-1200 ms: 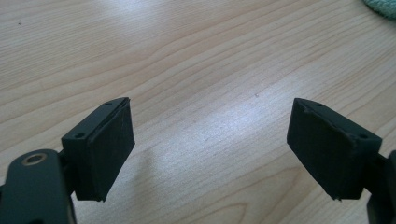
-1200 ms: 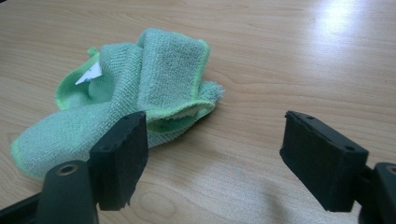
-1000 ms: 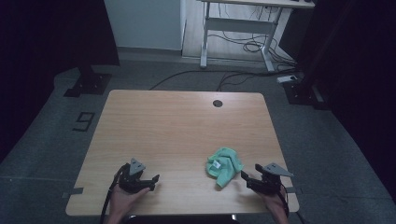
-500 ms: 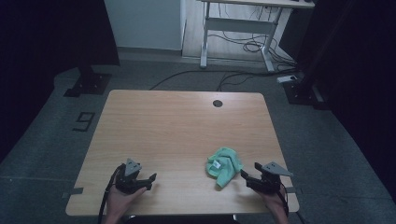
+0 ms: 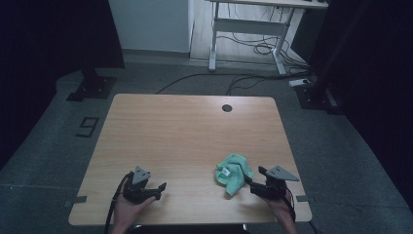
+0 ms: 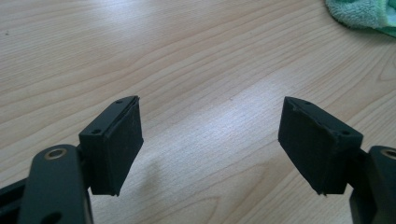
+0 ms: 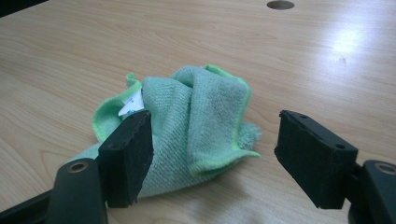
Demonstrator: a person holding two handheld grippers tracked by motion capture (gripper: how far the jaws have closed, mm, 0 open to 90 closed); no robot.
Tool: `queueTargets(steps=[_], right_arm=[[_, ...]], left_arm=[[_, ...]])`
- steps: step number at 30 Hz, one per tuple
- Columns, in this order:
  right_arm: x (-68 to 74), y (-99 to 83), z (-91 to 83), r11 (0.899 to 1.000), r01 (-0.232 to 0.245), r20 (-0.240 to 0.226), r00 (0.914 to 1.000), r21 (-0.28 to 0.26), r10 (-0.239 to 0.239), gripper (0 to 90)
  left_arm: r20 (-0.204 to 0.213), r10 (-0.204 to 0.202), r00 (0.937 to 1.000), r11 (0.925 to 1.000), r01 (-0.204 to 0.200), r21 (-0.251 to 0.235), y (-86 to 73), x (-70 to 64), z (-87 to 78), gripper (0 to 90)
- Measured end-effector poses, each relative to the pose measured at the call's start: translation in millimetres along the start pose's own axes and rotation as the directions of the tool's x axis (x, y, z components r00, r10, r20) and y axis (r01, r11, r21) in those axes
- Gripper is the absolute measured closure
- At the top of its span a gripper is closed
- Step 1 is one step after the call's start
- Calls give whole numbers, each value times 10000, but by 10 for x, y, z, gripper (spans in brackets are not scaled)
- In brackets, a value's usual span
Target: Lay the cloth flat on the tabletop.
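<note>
Cloth (image 7: 191, 126) lies bunched on the worktop (image 5: 185, 131) just ahead of the spread right tool (image 7: 212, 154); push in low and pinch a thick fold, while the left tool (image 6: 210, 144), also spread, waits well apart.

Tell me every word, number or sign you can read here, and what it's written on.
"9": dark mark on the grey floor, left of the table.
White tag on the green cloth: any print is too small to read.
Nothing readable on the left gripper or the right gripper.

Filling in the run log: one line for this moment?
left gripper: open, idle | right gripper: open at crumpled green cloth | table
</note>
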State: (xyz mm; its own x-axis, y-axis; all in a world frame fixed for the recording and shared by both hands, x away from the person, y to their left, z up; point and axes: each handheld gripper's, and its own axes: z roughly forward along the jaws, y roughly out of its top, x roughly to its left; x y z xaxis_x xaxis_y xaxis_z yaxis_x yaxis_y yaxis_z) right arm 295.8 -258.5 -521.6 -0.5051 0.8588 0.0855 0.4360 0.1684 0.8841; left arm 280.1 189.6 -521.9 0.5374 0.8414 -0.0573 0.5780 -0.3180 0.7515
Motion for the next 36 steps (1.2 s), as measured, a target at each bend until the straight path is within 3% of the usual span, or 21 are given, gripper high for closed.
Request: queueTargets(steps=[7, 14, 23, 31, 36], right_arm=[[59, 37, 75, 9999, 121, -149, 9998, 98, -120, 270], [147, 132, 255, 9987, 439, -304, 9986, 257, -431, 275], [140, 184, 449, 9978, 449, -374, 9984, 496, -430, 283], [106, 155, 645, 9933, 401, -337, 9988, 1080, -366, 290], [91, 49, 746, 9883, 405, -447, 9984, 1469, -343, 464]], left_arm=[[87, -14, 10000, 10000, 14, 28, 2, -20, 15, 226], [158, 93, 9998, 10000, -93, 12, 23, -66, 30, 233], [324, 68, 9995, 10000, -69, 26, 42, -99, 72, 238], [466, 136, 9988, 9999, -138, 24, 67, -153, 97, 240], [623, 182, 9979, 9998, -188, 77, 78, -197, 135, 240]])
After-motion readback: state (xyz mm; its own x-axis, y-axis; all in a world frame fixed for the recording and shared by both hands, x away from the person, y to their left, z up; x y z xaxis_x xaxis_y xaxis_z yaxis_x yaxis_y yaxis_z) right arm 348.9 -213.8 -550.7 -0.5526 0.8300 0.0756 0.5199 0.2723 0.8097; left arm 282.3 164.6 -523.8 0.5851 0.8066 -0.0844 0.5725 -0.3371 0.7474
